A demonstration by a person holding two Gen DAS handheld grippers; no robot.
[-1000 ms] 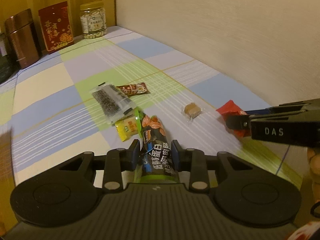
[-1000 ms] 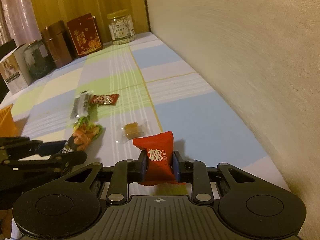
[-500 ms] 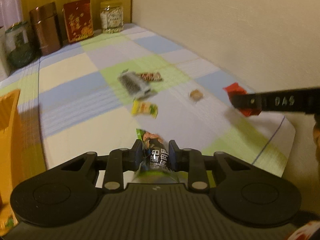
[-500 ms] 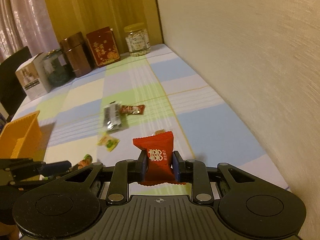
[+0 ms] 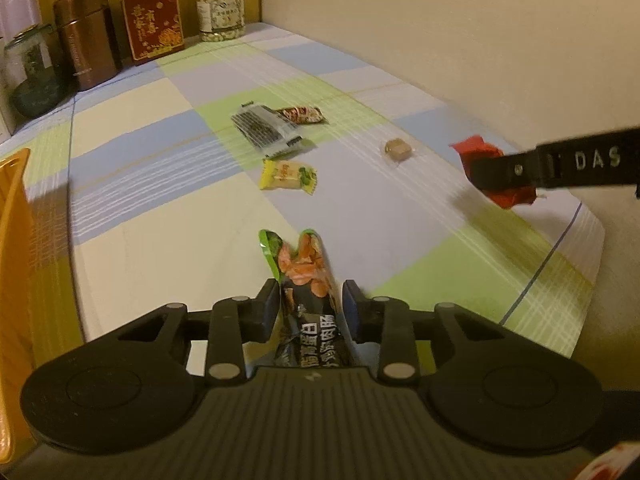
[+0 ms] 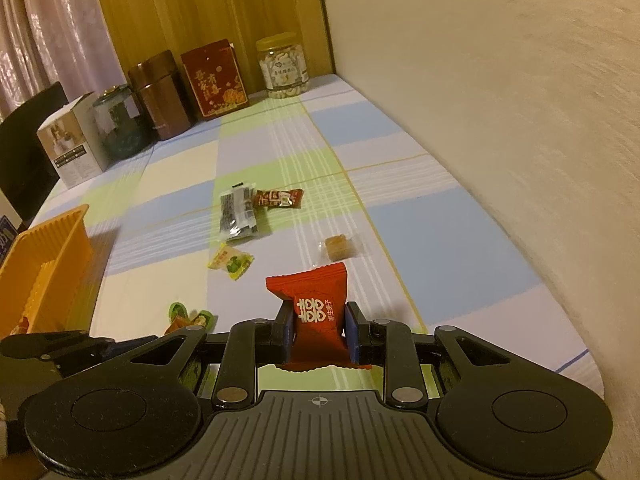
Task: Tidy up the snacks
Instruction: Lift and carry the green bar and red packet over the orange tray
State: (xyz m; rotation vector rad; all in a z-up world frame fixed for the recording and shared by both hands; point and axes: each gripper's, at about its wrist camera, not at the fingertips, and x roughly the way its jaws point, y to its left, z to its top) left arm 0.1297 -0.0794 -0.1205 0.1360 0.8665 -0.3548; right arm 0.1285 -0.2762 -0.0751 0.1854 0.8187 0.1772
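Left gripper (image 5: 310, 304) clamps black-green snack pouch (image 5: 306, 280), jaws just reopened slightly. Right gripper (image 6: 318, 322) pinches red candy packet (image 6: 316, 312). Orange basket (image 6: 60, 248) far left.

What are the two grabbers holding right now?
Left gripper: shut on the green-and-black snack packet.
Right gripper: shut on the red candy packet.

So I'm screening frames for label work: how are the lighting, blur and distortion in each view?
Left wrist view: dim warm orange light, fisheye bend along the table edge, print on the sausage pack readable, yellow candy soft. Right wrist view: same orange cast, wall streaked with blur, red candy sharp, far jar legible only as shapes.
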